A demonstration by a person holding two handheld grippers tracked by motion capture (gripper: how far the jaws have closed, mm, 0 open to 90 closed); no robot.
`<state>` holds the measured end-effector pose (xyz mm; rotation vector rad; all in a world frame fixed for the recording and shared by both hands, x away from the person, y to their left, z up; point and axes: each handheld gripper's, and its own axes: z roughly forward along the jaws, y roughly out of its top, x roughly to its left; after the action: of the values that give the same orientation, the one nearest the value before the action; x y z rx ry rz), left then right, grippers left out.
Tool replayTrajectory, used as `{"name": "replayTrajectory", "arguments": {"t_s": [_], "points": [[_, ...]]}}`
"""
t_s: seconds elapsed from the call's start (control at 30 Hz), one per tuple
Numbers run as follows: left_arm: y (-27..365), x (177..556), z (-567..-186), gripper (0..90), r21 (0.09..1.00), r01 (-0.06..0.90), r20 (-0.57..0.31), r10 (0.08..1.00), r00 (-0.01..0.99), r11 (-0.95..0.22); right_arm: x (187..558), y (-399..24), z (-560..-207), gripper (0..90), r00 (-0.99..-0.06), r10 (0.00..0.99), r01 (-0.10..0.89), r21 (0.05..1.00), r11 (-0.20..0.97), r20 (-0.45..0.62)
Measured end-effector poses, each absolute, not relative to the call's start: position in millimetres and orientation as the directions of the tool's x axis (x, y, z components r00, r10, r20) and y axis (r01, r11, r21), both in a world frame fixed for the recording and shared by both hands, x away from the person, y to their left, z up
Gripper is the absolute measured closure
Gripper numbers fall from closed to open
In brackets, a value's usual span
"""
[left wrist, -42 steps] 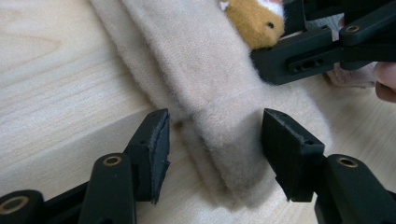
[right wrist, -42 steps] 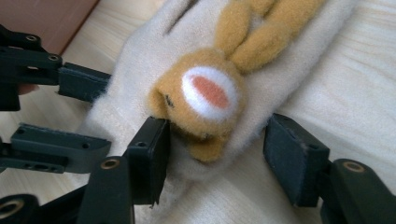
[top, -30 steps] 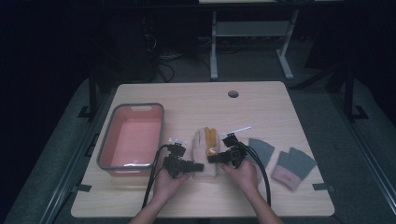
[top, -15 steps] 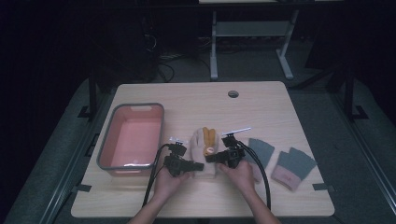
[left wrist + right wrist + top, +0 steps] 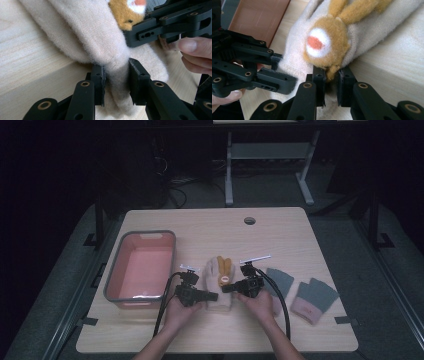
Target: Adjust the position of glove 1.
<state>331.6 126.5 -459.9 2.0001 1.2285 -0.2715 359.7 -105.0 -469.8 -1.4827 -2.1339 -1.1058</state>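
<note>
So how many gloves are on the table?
3: a cream glove with an orange animal on it, pinched between both grippers in the middle, and two grey fingerless gloves to its right, one beside it, one farther out.

My high view sits above my side of the table (image 5: 280,227) and looks forward and down, far enough back to take in the whole tabletop and the dark floor beyond it. My forearms come in from the bottom edge.

My left gripper view rides low, just above the wood, looking along its own black jaws at very close range. My right gripper view does the same from the opposite side.

All three views share the cream glove (image 5: 220,287) (image 5: 100,37) (image 5: 367,27). Each gripper view also catches the other gripper: the right gripper (image 5: 131,40) in one, the left gripper (image 5: 287,72) in the other.
</note>
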Motion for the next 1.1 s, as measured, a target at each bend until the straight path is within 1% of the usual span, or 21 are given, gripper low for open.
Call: {"name": "replayTrajectory", "arguments": {"t_s": [0.37,0.57,0.77,0.8,1.1], "points": [[121.6,330.6,-445.7,69.8,0.524,0.810,-0.511,0.663,0.547,-0.264,355.9,-113.0,-455.0,81.0,-0.438,0.641,0.879,0.449,0.160,0.631],[122.2,331.1,-437.8,70.0,0.533,0.802,-0.512,0.653,0.558,-0.268,356.4,-114.8,-448.1,81.1,-0.445,0.633,0.877,0.452,0.164,0.633],[125.2,331.8,-427.6,70.1,0.550,0.795,-0.514,0.645,0.565,-0.258,357.5,-114.0,-437.2,81.5,-0.459,0.626,0.868,0.468,0.164,0.631],[126.3,332.5,-425.7,70.2,0.553,0.793,-0.516,0.642,0.567,-0.255,358.4,-113.5,-433.7,81.6,-0.472,0.619,0.859,0.485,0.163,0.628],[131.7,333.8,-413.7,70.4,0.572,0.782,-0.508,0.640,0.576,-0.250,359.8,-110.2,-422.2,81.8,-0.476,0.615,0.857,0.490,0.163,0.628]]}}
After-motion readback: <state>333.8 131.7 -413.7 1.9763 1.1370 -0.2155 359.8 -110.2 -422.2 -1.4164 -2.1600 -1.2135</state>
